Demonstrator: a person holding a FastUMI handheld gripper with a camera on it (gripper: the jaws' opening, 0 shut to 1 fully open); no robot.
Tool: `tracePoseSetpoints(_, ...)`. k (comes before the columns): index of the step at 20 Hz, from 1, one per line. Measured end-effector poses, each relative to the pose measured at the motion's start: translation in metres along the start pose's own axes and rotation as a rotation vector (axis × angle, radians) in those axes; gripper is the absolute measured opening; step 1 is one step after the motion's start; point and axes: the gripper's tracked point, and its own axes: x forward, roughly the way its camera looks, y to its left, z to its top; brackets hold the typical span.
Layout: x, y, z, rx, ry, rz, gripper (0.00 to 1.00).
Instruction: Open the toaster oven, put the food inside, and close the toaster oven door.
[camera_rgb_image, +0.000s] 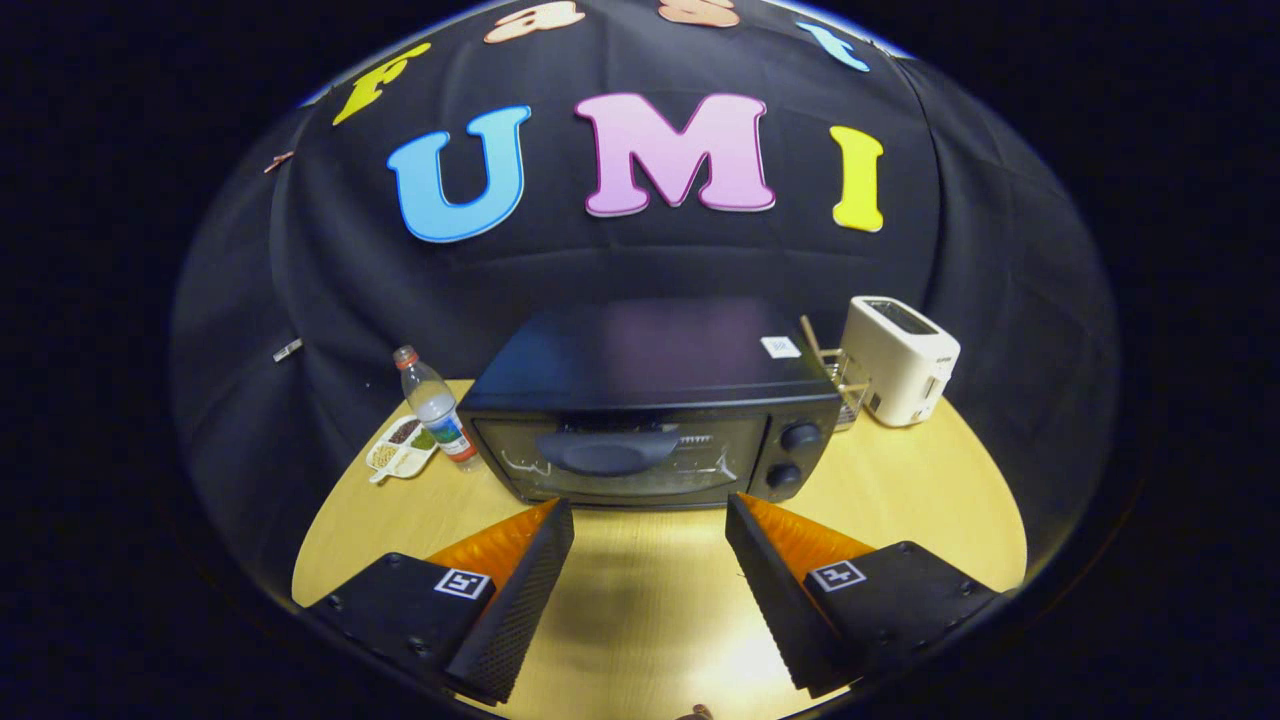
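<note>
One black toaster oven (650, 400) just beyond the fingertips, door shut, a broad dark handle (608, 452) across the glass, two knobs (800, 436) stacked beside it; one food tray (402, 447) and one water bottle (437, 404) standing left of it; one white toaster (900, 360) to its right; all on a pale wooden table (650, 600), black cloth behind; gripper (650, 515) spread wide, holding nothing.

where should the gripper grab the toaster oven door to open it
Take the wide dark handle across the upper part of the toaster oven door. It bulges out from the glass and runs sideways, so come straight in from the front, probably with one finger above and one below it. The gripper is open, empty, just ahead of the closed door. The knobs sit to the handle's right.
</note>
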Motion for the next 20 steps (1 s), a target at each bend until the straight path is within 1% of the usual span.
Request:
tracePoseSetpoints(2, -0.028, -0.015, 0.060, 0.022, -0.118, 0.016, 0.99)
tracePoseSetpoints(5, -0.083, -0.037, 0.167, 0.022, -0.330, 0.036, 0.99)
tracePoseSetpoints(8, -0.147, -0.046, 0.250, 0.032, -0.517, 0.053, 0.98)
tracePoseSetpoints(9, -0.166, -0.049, 0.269, 0.030, -0.568, 0.052, 0.98)
tracePoseSetpoints(11, -0.209, -0.054, 0.292, 0.023, -0.641, 0.044, 0.98)
tracePoseSetpoints(14, -0.241, -0.061, 0.313, -0.007, -0.701, 0.039, 0.97)
tracePoseSetpoints(16, -0.254, -0.060, 0.320, -0.046, -0.738, 0.039, 0.97)
tracePoseSetpoints(20, -0.262, -0.057, 0.325, -0.066, -0.765, 0.028, 0.97)
